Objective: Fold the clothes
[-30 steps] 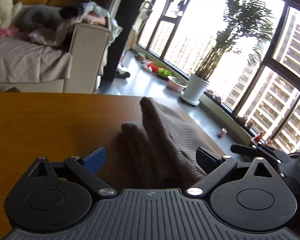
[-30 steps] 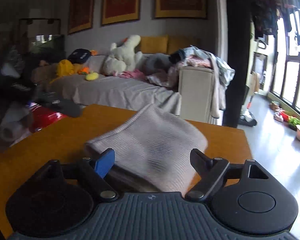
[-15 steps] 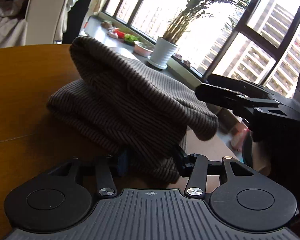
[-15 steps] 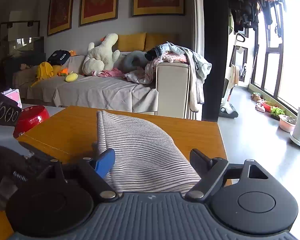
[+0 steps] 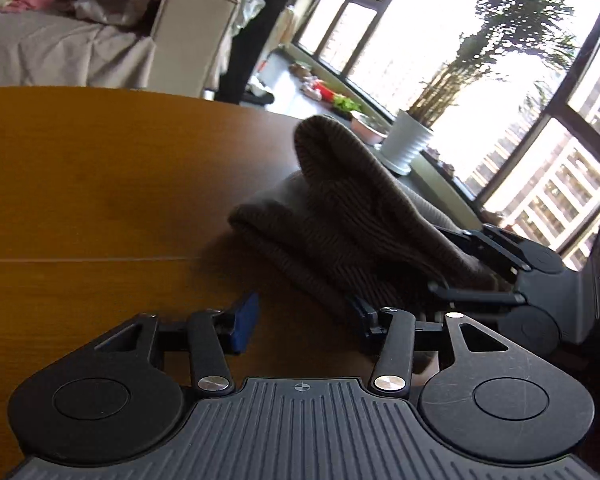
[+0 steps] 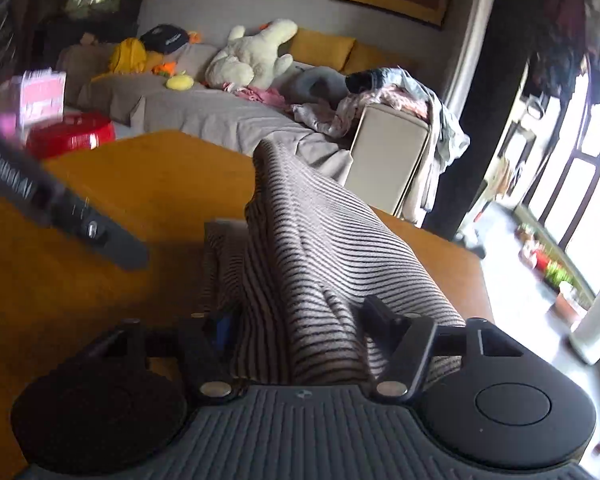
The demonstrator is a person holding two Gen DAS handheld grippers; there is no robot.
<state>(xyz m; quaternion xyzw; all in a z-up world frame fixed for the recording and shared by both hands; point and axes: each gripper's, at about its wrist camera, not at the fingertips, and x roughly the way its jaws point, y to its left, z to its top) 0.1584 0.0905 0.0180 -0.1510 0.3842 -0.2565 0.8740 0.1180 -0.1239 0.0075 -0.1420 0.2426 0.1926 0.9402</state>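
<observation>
Mid-fold: right gripper [image 6: 296,326] is pinching the brown-and-cream striped knitted garment [image 6: 320,248], lifting its edge off the orange-brown wooden table [image 5: 100,184]. Left gripper [image 5: 304,316] is hovering with fingers apart, gripping nothing. Next, probably: carrying the held edge across and laying it flat.

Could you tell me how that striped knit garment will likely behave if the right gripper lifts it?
The garment will probably sag: it already drapes in soft folds. Its ribbed knit likely grips the right gripper rather than slipping.
</observation>
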